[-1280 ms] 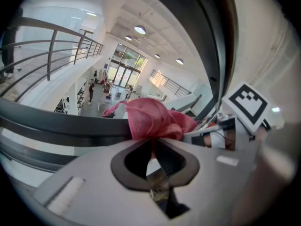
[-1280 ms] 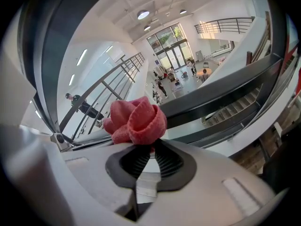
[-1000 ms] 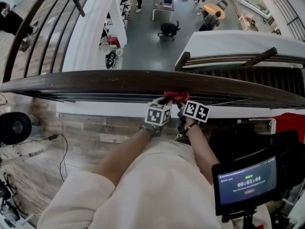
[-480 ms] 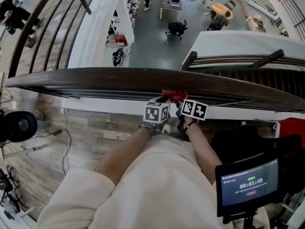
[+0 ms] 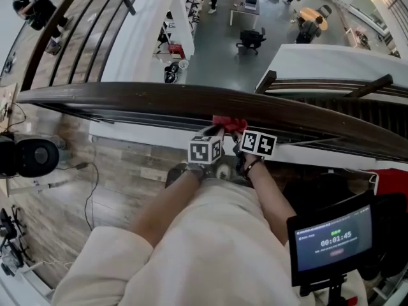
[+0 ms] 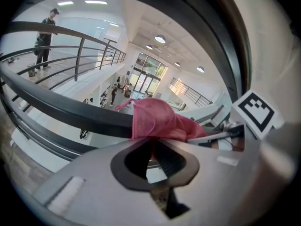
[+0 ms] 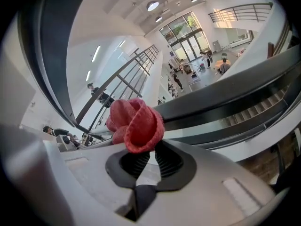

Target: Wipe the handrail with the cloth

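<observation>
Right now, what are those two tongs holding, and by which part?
One red cloth, held by both: the left tongs pinch one bunched end, the right tongs the other.

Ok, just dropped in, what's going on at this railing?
A person is wiping the handrail with a red cloth. Both claws are shut on the cloth, side by side: the left claw pinches one end and the right claw a bunched fold. The cloth sits at the handrail's near edge, about midway along the stretch in view, and looks to be touching the wood. Past the handrail there is an open lower floor.
</observation>
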A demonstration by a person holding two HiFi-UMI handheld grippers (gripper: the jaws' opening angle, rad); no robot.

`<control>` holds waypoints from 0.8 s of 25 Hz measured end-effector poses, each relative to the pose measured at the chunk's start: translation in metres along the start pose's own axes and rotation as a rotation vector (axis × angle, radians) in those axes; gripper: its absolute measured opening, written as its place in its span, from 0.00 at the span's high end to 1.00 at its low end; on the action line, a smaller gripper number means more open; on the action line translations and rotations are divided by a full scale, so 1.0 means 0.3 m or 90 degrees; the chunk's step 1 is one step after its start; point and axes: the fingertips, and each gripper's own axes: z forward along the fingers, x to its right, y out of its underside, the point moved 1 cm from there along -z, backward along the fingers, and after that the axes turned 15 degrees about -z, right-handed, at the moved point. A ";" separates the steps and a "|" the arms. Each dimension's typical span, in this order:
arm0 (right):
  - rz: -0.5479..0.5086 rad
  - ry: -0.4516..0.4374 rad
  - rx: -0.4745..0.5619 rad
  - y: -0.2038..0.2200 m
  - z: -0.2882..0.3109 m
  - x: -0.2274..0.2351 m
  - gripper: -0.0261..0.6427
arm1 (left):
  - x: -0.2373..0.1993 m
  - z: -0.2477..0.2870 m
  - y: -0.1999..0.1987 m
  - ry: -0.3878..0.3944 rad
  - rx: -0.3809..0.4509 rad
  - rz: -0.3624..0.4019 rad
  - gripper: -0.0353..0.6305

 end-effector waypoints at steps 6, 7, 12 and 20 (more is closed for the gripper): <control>-0.001 0.002 -0.009 -0.001 0.013 -0.005 0.91 | -0.005 -0.007 -0.004 0.008 -0.010 0.015 0.90; 0.006 0.005 -0.007 0.001 0.019 -0.006 0.91 | -0.009 -0.008 -0.006 0.011 -0.012 0.018 0.90; 0.031 0.020 -0.006 0.004 0.047 -0.031 0.91 | -0.039 -0.024 -0.022 0.016 -0.017 -0.005 0.90; 0.042 0.043 -0.004 0.000 0.044 -0.043 0.91 | -0.046 -0.034 -0.033 0.037 -0.032 0.010 0.90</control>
